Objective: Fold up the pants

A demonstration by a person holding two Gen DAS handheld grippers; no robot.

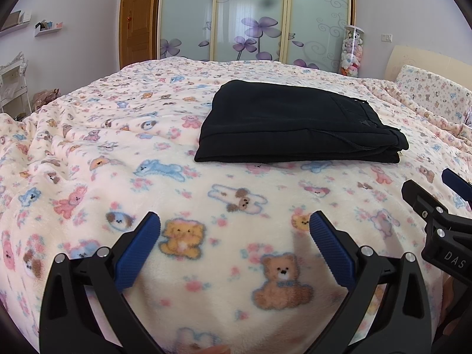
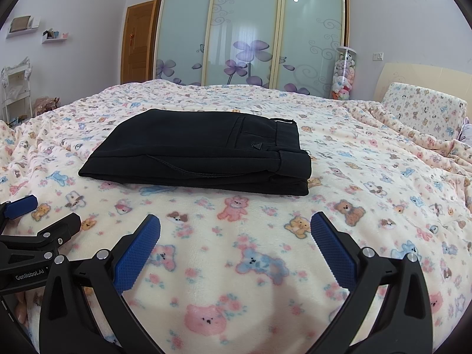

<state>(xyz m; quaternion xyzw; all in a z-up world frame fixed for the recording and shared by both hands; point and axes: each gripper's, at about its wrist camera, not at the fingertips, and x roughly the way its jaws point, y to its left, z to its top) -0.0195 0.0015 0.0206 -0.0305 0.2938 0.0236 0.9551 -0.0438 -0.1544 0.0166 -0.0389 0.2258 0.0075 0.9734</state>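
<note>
Pants [image 2: 200, 156] lie folded into a compact black rectangle mid-bed on the teddy-print blanket [image 2: 265, 250], waistband end to the right, layers stacked flush. Looks finished to me. Left gripper [image 1: 234, 227] and right gripper [image 2: 235, 227] both hover over bare blanket on the near side, well clear of the fabric, jaws spread wide, holding nothing. Probably parked apart so nothing snags the stack. The two grippers sit side by side, near each other.

I can't tell how many layers the folded black fabric pants [image 2: 200, 150] hold. Nearer me than them, the right gripper [image 1: 442, 203] is cut by the left view's edge, its far finger mostly hidden.
</note>
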